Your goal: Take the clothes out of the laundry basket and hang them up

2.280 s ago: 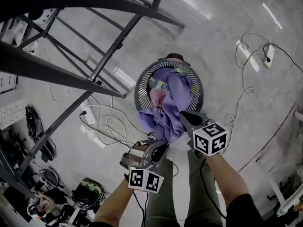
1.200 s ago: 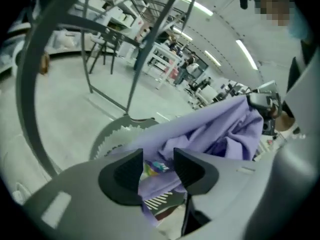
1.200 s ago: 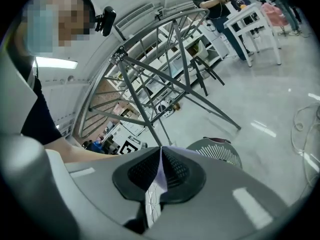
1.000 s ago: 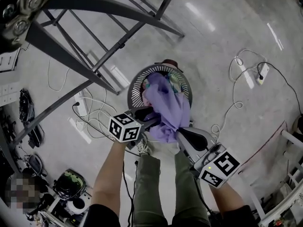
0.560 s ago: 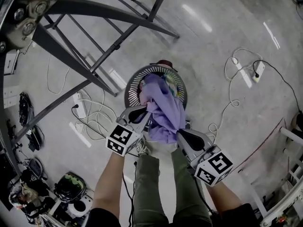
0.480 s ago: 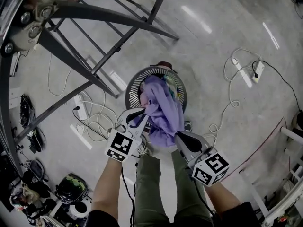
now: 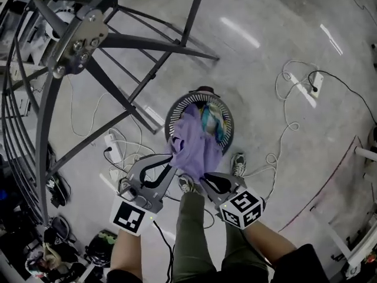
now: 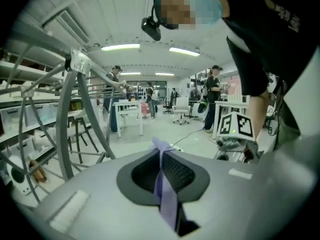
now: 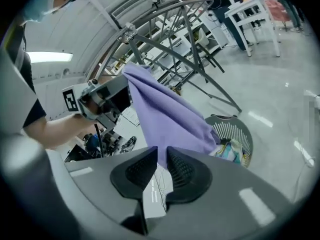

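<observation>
Above the laundry basket [image 7: 177,112] our left claw [image 7: 169,162] pinched the purple garment [image 7: 191,149], the right claw [image 7: 206,178] just parting narrowly round its hem; next we needed the ten-o'clock metal rack [image 7: 79,43].

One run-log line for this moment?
left gripper: shut on purple garment | right gripper: jaws just opening, garment between | laundry basket: below

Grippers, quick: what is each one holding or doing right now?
Left gripper: closed, pinching the purple garment.
Right gripper: jaws just opening, slightly apart, garment's edge between their tips.
</observation>
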{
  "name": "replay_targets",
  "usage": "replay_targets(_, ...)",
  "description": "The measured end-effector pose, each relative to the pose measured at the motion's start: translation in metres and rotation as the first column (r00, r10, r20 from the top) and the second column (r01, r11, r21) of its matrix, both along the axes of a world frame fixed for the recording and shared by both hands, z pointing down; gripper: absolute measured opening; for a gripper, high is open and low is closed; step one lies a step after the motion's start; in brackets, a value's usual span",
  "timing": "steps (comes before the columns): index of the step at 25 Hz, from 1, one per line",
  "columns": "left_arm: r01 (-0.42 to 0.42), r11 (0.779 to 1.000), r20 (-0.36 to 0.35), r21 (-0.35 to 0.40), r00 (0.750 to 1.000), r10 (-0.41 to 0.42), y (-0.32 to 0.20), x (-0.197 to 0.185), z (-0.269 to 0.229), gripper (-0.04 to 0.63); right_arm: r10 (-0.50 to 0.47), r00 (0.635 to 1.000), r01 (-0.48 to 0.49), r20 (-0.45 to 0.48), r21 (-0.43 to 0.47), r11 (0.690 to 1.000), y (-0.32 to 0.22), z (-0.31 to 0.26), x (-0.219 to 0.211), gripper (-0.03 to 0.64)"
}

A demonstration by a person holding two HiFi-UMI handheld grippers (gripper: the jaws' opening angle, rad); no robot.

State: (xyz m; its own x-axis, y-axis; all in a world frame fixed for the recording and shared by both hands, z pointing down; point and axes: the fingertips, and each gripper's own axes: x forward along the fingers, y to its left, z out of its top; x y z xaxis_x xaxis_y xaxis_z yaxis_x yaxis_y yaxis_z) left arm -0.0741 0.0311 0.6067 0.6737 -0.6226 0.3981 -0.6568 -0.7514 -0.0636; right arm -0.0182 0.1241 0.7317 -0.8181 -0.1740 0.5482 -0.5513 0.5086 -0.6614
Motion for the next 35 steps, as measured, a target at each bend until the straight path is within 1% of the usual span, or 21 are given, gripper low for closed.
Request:
replay_targets(2,-0.058,0.998,-0.004,0.028,0.998,0.058,0.010,0.000,-0.023,0.014,-0.039,0.999,0.039,0.005,0.024,0.999,0.001,-0.011,-0.005,0.084)
replay_targets(3,-0.088,0.995,0.002,0.043,0.996,0.088,0.014,-0.001,-0.033,0.014,-0.062,0.998,0.062,0.006,0.046,0.997,0.000,-0.017,-0.007,0.116)
replay_targets(4,-0.118,0.991,0.010,0.057,0.993,0.118,0.017,-0.002,-0.042,0.014,-0.083,0.996,0.083,0.007,0.074,0.994,-0.003,-0.023,-0.007,0.135)
replay_targets(6,-0.165,0.984,0.021,0.071,0.986,0.164,0.023,-0.007,-0.058,0.014,-0.114,0.993,0.111,0.020,0.133,0.985,-0.014,-0.041,-0.005,0.148)
replay_targets(8,-0.193,0.979,0.021,0.070,0.981,0.192,0.029,-0.012,-0.073,0.014,-0.135,0.990,0.126,0.032,0.194,0.973,-0.028,-0.064,0.000,0.149)
replay_targets(10,-0.217,0.974,0.014,0.069,0.976,0.217,0.036,-0.016,-0.093,0.014,-0.157,0.987,0.148,0.013,0.270,0.952,-0.044,-0.087,0.002,0.149)
replay_targets(12,-0.235,0.969,0.000,0.076,0.972,0.235,0.041,-0.017,-0.116,0.014,-0.182,0.983,0.181,-0.029,0.347,0.920,-0.058,-0.110,-0.002,0.149)
replay_targets(14,-0.250,0.963,-0.007,0.096,0.968,0.252,0.044,-0.016,-0.140,0.014,-0.199,0.978,0.206,-0.060,0.423,0.882,-0.068,-0.134,-0.010,0.149)
replay_targets(16,-0.271,0.955,-0.005,0.124,0.962,0.273,0.044,-0.013,-0.163,0.014,-0.222,0.971,0.234,-0.084,0.506,0.830,-0.076,-0.159,-0.020,0.175)
replay_targets(18,-0.291,0.945,0.000,0.150,0.956,0.294,0.045,-0.010,-0.184,0.014,-0.268,0.955,0.290,-0.124,0.574,0.766,-0.077,-0.178,-0.029,0.221)
replay_targets(19,-0.301,0.940,0.002,0.163,0.953,0.304,0.045,-0.009,-0.194,0.014,-0.292,0.946,0.316,-0.139,0.592,0.741,-0.077,-0.185,-0.033,0.239)
replay_targets(20,-0.311,0.934,0.008,0.176,0.949,0.314,0.045,-0.007,-0.202,0.014,-0.314,0.938,0.336,-0.145,0.600,0.726,-0.075,-0.191,-0.036,0.249)
replay_targets(22,-0.323,0.925,0.025,0.199,0.945,0.325,0.047,-0.006,-0.217,0.014,-0.351,0.926,0.360,-0.138,0.597,0.717,-0.071,-0.202,-0.040,0.249)
replay_targets(24,-0.317,0.925,0.027,0.211,0.947,0.319,0.050,-0.008,-0.228,0.014,-0.379,0.917,0.374,-0.122,0.587,0.718,-0.064,-0.213,-0.043,0.232)
replay_targets(25,-0.309,0.926,0.026,0.217,0.950,0.311,0.051,-0.010,-0.233,0.015,-0.383,0.916,0.374,-0.114,0.585,0.720,-0.061,-0.219,-0.043,0.197)
replay_targets(26,-0.300,0.928,0.027,0.223,0.953,0.301,0.051,-0.011,-0.238,0.015,-0.378,0.919,0.366,-0.108,0.586,0.723,-0.059,-0.224,-0.041,0.134)
replay_targets(28,-0.273,0.933,0.041,0.235,0.962,0.271,0.048,-0.018,-0.245,0.015,-0.350,0.931,0.341,-0.103,0.590,0.732,-0.060,-0.236,-0.035,0.031)
replay_targets(32,-0.181,0.951,0.080,0.250,0.983,0.166,0.036,-0.037,-0.251,0.015,-0.291,0.951,0.298,-0.108,0.584,0.756,-0.062,-0.259,-0.018,0.026)
replay_targets(33,-0.157,0.955,0.085,0.252,0.987,0.140,0.034,-0.041,-0.251,0.015,-0.270,0.955,0.288,-0.120,0.587,0.756,-0.063,-0.266,-0.013,0.026)
replay_targets(35,-0.105,0.965,0.095,0.241,0.992,0.084,0.033,-0.046,-0.246,0.015,-0.218,0.963,0.268,-0.157,0.606,0.749,-0.069,-0.279,-0.002,0.025)
